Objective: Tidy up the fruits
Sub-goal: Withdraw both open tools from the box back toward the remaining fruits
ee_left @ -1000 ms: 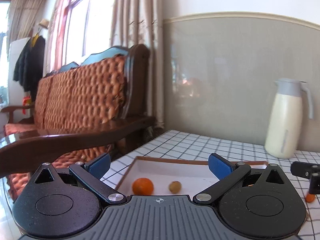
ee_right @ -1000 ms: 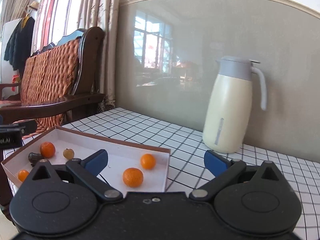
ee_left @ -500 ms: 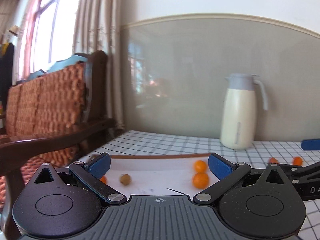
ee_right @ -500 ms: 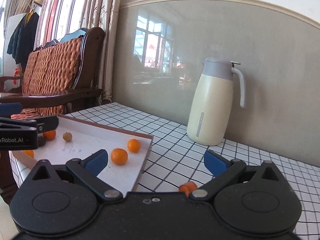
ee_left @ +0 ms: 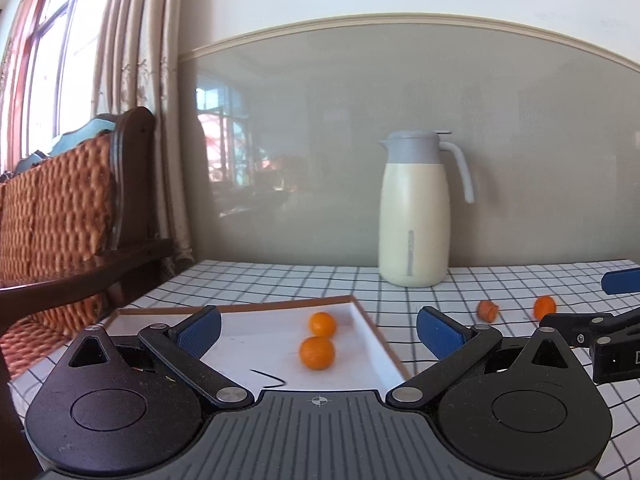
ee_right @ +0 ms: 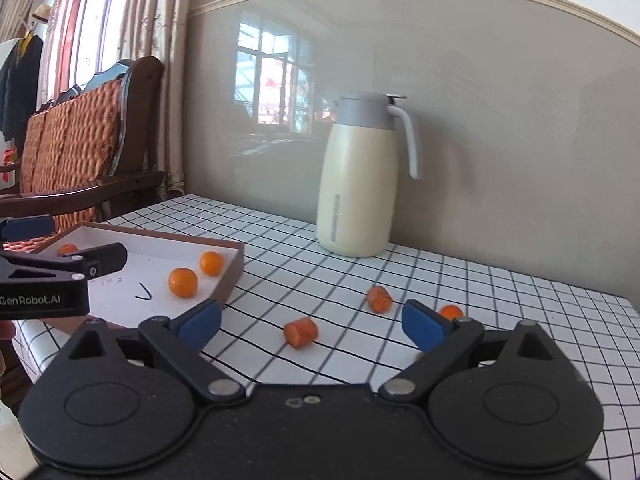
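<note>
A shallow white tray (ee_left: pixel 376 344) with a brown rim lies on the checked tablecloth and holds two oranges (ee_left: pixel 317 353) near its right wall. My left gripper (ee_left: pixel 320 332) hovers in front of the tray, open and empty. Loose orange fruits (ee_left: pixel 488 311) lie on the cloth to the tray's right. In the right wrist view a small orange fruit (ee_right: pixel 301 333) lies on the cloth between the blue pads of my right gripper (ee_right: pixel 312 328). Its jaws are closing and the pads do not touch the fruit. Two more fruits (ee_right: pixel 379 299) lie beyond it. The left gripper (ee_right: pixel 88 240) shows above the tray (ee_right: pixel 234 268).
A cream thermos jug (ee_right: pixel 360 176) with a grey lid stands at the back by the wall panel. A wooden bench with woven orange cushions (ee_left: pixel 60 208) stands left of the table. The table's right edge (ee_right: pixel 634 312) is near the loose fruits.
Both views have swung right along the table, so the tray slid left in view. Loose fruits on the cloth came into sight. The right gripper's pads stand a little closer together.
</note>
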A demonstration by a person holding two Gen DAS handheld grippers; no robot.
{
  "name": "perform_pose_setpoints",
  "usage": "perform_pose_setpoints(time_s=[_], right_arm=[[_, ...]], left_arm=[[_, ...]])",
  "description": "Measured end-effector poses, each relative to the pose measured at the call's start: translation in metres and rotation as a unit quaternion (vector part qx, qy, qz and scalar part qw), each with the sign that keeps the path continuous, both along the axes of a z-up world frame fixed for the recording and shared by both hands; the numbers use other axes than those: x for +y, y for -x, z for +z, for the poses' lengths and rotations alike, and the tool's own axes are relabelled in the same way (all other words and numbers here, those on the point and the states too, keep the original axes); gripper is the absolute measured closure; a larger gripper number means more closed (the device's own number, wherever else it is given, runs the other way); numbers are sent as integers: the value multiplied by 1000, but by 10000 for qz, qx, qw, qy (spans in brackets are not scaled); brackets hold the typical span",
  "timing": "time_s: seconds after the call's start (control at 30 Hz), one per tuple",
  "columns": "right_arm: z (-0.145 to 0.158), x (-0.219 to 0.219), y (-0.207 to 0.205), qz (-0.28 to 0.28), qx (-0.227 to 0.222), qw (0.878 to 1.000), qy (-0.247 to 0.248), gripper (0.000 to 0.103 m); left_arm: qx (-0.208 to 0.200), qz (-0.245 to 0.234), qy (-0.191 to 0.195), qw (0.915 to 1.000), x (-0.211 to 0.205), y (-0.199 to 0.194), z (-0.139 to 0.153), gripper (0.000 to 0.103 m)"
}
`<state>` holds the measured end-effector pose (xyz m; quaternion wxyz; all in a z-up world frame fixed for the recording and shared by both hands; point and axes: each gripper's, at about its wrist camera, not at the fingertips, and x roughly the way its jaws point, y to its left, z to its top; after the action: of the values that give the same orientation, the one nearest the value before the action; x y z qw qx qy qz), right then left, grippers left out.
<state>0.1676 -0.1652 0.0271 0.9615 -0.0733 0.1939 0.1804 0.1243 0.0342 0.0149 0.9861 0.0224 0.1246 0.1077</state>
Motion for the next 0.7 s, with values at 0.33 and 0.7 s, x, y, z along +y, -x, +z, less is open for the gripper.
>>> perform_pose_setpoints(time_s=[0.33,0.7], right_arm=[[-6,-43,0,-483,51,9988,-56,19],[-18,-77,-6,-951,183,9953,32,38]], left_arm=[[-47,-473,-207,9987,-43,-10,-7,0],[87,-951,-315,9949,-84,-33,-17,0]])
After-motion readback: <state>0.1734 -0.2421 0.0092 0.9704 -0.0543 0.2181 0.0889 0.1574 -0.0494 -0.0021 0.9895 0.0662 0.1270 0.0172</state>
